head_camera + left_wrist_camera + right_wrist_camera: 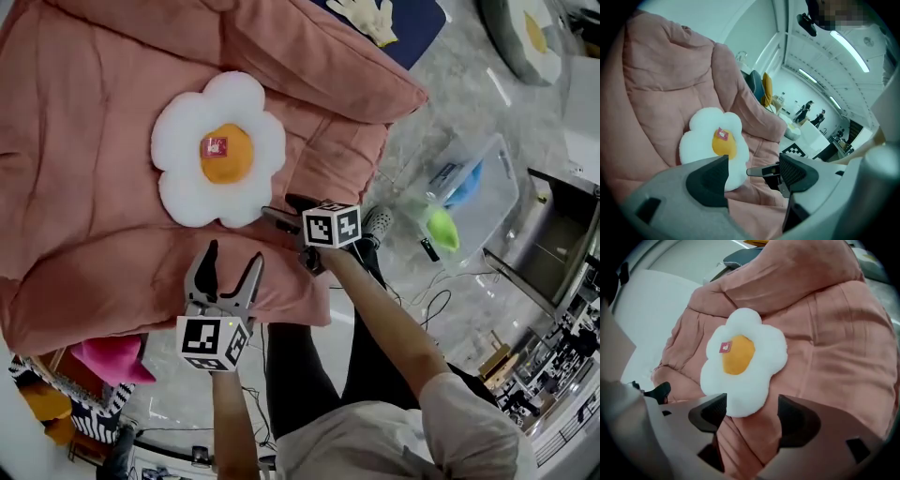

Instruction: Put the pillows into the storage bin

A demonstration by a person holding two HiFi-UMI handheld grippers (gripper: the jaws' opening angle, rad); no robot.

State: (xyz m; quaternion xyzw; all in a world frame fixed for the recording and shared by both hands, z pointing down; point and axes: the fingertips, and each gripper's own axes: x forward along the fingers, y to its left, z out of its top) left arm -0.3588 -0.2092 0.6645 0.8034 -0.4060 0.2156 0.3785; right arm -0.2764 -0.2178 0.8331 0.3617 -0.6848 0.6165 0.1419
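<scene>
A white flower-shaped pillow with an orange centre and a small red tag lies flat on a big pink cushion. My left gripper hovers over the cushion's near edge, below the pillow, jaws open and empty. My right gripper is just right of the pillow's lower petals, also open and empty. In the left gripper view the pillow shows beyond the open left gripper. In the right gripper view the pillow lies just ahead of the open right gripper. A clear storage bin stands on the floor at the right.
The bin holds a blue thing and a green thing. A pink plush sits at the lower left. Another flower pillow lies on the floor at the top right. Cables trail by the person's legs.
</scene>
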